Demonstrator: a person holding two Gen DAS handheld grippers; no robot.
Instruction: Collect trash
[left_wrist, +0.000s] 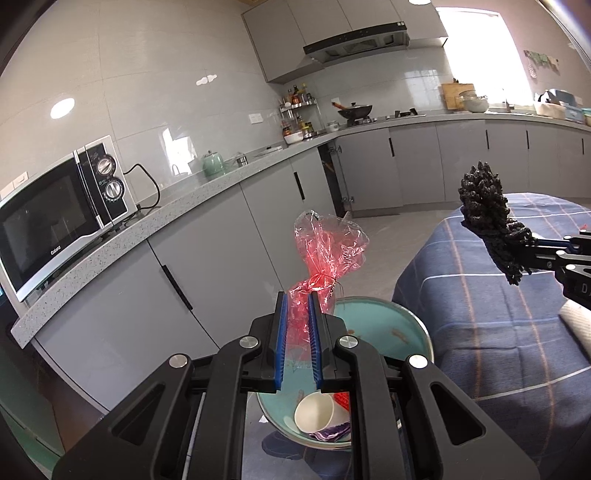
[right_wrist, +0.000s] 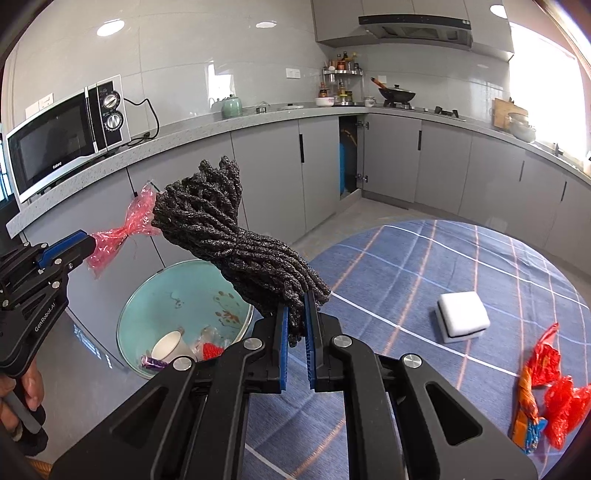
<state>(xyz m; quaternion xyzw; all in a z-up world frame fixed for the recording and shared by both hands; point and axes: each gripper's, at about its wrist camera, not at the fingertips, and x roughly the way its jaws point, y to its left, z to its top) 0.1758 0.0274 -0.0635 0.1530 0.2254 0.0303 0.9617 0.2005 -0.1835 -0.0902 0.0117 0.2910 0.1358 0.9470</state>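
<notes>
A round table (right_wrist: 461, 266) is covered by a blue checked cloth with white and orange lines. On it a white sponge block (right_wrist: 462, 315) is seen near the middle, and crumpled red and orange wrappers (right_wrist: 546, 391) are gathered well apart from it (close to the near right edge). Beside the table, a teal bin (right_wrist: 155, 295) is set on the grey floor (right_wrist: 373, 210).

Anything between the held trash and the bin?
Nothing visible. Left hand-held gripper holds the red wrapper, the right the black bundle; the bin below is open, with a cup inside.
</notes>
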